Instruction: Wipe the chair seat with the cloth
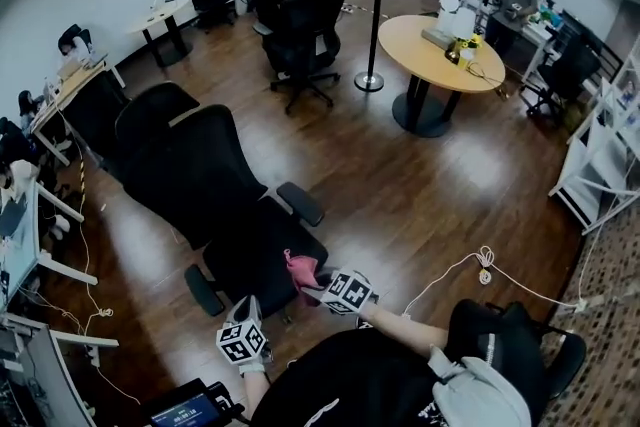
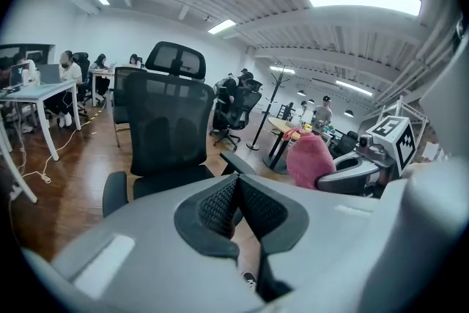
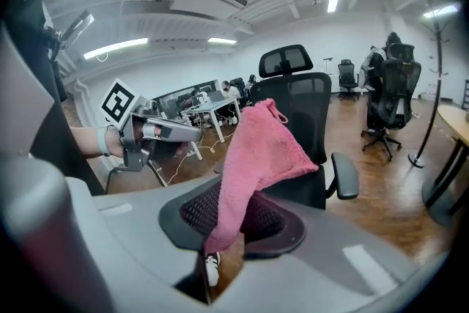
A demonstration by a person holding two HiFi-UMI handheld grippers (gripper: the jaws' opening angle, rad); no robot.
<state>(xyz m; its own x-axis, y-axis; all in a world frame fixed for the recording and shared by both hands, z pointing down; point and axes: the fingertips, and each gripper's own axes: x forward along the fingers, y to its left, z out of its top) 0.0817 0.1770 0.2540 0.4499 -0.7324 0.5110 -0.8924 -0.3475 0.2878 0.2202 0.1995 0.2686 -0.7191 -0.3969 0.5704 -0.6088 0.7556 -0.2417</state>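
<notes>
A black mesh office chair stands in front of me, its seat just ahead of both grippers. My right gripper is at the seat's front right edge, shut on a pink cloth that hangs over the seat edge. In the right gripper view the cloth rises from between the jaws of the right gripper and hides part of the chair. My left gripper hovers by the seat's front left, shut and empty. In the left gripper view the left gripper faces the chair, with the cloth to the right.
A round wooden table and a coat stand are farther back, with more black chairs. White desks line the left. A white cable lies on the wood floor to the right. A white shelf stands at the right.
</notes>
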